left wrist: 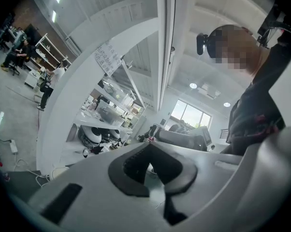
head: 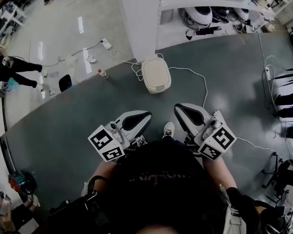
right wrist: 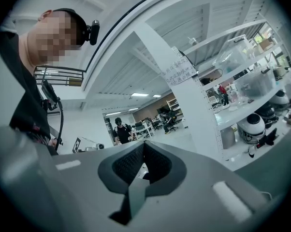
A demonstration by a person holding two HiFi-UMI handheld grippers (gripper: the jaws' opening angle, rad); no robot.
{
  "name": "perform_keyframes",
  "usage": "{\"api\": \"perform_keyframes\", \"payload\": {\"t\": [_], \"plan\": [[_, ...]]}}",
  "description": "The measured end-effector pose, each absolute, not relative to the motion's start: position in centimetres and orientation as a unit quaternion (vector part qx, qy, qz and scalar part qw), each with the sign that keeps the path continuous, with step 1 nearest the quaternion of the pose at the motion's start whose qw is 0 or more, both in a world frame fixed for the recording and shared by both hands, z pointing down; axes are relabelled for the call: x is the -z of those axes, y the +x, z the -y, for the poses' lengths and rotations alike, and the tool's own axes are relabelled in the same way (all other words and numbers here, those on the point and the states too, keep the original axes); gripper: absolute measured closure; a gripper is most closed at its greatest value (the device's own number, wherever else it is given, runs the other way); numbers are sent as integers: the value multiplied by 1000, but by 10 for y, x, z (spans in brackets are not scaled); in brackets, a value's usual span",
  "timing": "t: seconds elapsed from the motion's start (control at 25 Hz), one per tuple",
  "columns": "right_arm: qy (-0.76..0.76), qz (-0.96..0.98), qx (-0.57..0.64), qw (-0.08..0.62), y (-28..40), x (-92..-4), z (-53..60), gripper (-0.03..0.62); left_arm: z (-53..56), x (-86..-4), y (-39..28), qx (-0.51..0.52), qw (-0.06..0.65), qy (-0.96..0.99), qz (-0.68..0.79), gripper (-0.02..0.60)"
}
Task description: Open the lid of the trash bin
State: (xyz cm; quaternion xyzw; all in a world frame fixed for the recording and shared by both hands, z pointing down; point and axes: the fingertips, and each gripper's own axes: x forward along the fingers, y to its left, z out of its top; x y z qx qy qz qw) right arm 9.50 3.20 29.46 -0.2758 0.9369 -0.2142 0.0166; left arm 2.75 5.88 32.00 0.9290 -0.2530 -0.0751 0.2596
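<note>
Head view: the trash bin stands on the grey floor, ahead of both hand-held grippers, well apart from their tips and roughly midway between the lines along which they point. It is a white, smooth, rounded-square box with its lid down flat. A small tab lies at the edge nearer the grippers, and its slightly longer axis runs away from them. A white cable loops beside it.

This view also shows the left hand-held gripper and the right hand-held gripper as glossy white shells with black inner pads. Each carries a cube with square markers at the rear.

Gripper views: these look level across the room and settle the jaw state. The left hand-held gripper has its ribbed dark pads meeting at the tips, with nothing between them. The right hand-held gripper is likewise closed and empty. Beyond the jaws stand a white pillar and shelving with rounded white objects
</note>
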Motion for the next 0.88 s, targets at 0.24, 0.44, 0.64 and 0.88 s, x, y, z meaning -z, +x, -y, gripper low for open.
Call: {"api": "perform_keyframes", "payload": {"t": [0.24, 0.44, 0.64, 0.88], "plan": [[-281, -934, 220, 20, 82, -295, -42, 586, -74, -325, 16, 63, 255, 933, 247, 580], [-292, -929, 226, 22, 66, -300, -55, 586, -90, -330, -5, 70, 265, 930, 245, 580], [-317, -920, 231, 23, 55, -305, -62, 585, -107, -336, -26, 74, 278, 928, 237, 580], [-359, -903, 235, 24, 53, -318, -52, 585, -115, -350, -45, 70, 291, 928, 223, 580]]}}
